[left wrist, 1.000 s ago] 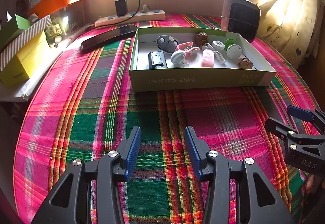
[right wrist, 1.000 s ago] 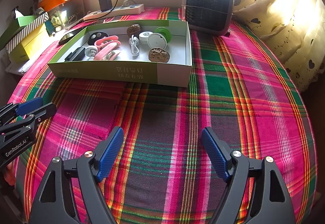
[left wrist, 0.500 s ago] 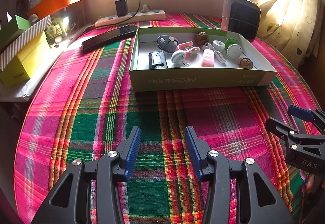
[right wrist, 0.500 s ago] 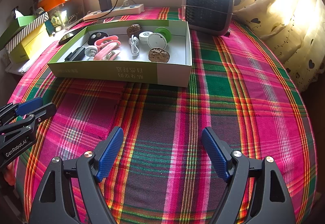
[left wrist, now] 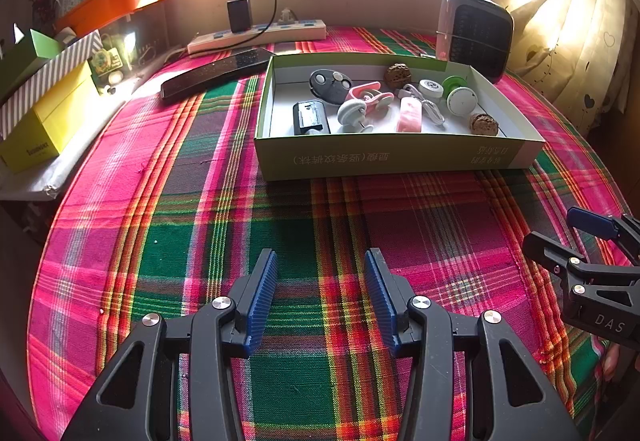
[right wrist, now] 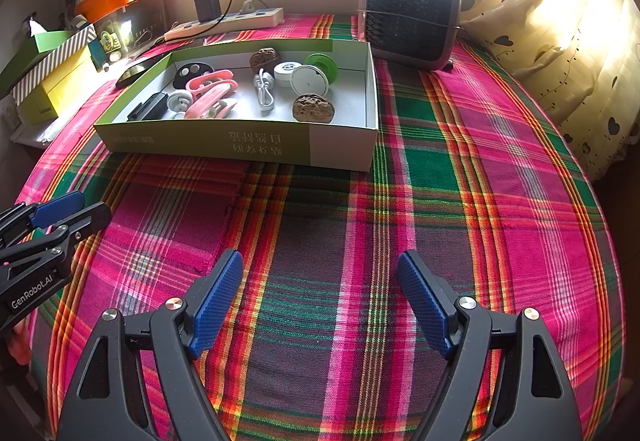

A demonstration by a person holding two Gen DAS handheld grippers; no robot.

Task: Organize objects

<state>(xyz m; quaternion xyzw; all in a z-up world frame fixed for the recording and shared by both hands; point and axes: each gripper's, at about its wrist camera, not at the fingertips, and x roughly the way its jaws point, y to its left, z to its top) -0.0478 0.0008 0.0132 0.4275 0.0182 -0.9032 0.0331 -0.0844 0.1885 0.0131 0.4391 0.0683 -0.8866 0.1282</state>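
Observation:
A shallow green-and-white box (left wrist: pixel 384 161) (right wrist: pixel 240 147) stands on the plaid cloth. In it lie several small items: a black battery pack (left wrist: pixel 310 117), a dark key fob (left wrist: pixel 330 81), pink clips (left wrist: pixel 409 114) (right wrist: pixel 212 97), a white cable (right wrist: pixel 264 89), round white and green discs (left wrist: pixel 460 99) (right wrist: pixel 310 79), and two walnuts (left wrist: pixel 484 124) (right wrist: pixel 313 108). My left gripper (left wrist: pixel 322 283) hovers open over the cloth in front of the box, nothing between its blue pads. My right gripper (right wrist: pixel 320 289) stands open wider, also with nothing in it, to the right of the left one.
A dark remote (left wrist: pixel 216 73) lies left of the box. Behind are a power strip (left wrist: pixel 256 35) with a charger, and a small black-and-white heater (right wrist: pixel 410 17). Yellow and striped boxes (left wrist: pixel 44 121) sit at the left edge; a curtain (right wrist: pixel 560 21) hangs on the right.

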